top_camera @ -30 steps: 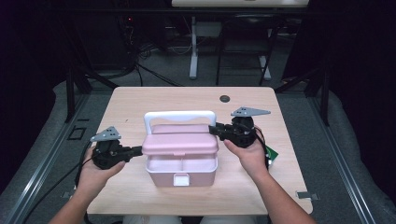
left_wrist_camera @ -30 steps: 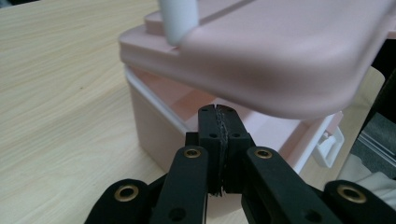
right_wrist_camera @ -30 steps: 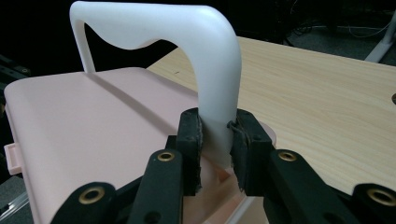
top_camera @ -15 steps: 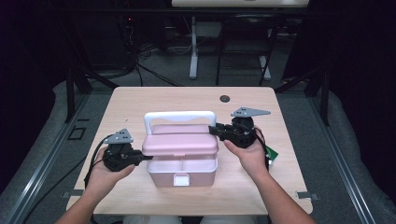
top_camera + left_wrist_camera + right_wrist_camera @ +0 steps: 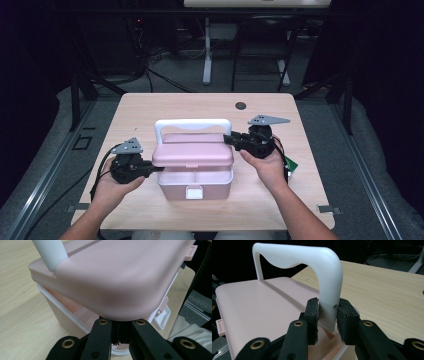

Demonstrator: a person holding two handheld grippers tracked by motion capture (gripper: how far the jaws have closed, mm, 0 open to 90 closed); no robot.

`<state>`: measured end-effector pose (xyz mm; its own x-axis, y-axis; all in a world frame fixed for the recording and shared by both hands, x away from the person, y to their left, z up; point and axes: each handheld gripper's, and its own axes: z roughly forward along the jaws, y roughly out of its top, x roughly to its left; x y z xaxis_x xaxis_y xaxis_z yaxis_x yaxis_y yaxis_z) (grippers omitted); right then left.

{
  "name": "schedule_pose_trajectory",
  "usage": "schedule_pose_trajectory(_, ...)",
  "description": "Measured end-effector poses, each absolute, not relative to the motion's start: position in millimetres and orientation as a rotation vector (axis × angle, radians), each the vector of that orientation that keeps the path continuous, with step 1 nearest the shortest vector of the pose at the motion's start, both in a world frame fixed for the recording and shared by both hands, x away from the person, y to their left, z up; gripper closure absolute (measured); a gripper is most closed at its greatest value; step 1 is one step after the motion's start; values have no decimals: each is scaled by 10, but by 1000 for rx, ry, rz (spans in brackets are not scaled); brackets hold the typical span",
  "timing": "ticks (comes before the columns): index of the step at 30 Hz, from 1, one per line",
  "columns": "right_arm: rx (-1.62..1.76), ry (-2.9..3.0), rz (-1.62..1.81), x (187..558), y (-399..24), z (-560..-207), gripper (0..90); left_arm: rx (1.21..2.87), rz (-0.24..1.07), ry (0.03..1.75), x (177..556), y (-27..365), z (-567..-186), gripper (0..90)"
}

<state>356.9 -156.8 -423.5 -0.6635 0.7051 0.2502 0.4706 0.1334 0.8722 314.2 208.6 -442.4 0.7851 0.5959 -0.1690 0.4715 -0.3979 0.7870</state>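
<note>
The pink lidded storage box (image 5: 194, 172) sits at the middle of the wooden desk (image 5: 150, 110), its front latch (image 5: 194, 191) facing the person. Its lid (image 5: 192, 154) is raised at the front, leaving a gap through which the divided interior shows.

The left gripper (image 5: 156, 169) meets the lid's left edge. In the left gripper view its fingers (image 5: 101, 337) stand drawn together beneath the lid's corner (image 5: 120, 310), apparently gripping nothing, which suggests they serve as a prop or lever under the lid rather than a clamp.

The right gripper (image 5: 229, 139) holds the right upright of the white carrying handle (image 5: 192, 125). In the right gripper view its pads (image 5: 312, 315) stand on both sides of the handle (image 5: 329, 295), touching or nearly so. This hold appears intended to steady the box while the lid is worked.

A small dark disc (image 5: 241, 105) lies near the far edge, well apart.
</note>
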Motion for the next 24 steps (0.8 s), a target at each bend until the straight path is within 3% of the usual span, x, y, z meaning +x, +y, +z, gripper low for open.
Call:
schedule_pose_trajectory(7,1158,2156,1548,3533,-1650,-4230,713,2058,178,796,3158,2084,-4386,898)
schedule_pose_trajectory(24,1145,2127,1530,3228,-1877,-4308,824,2027,217,812,3350,2079,-4101,898)
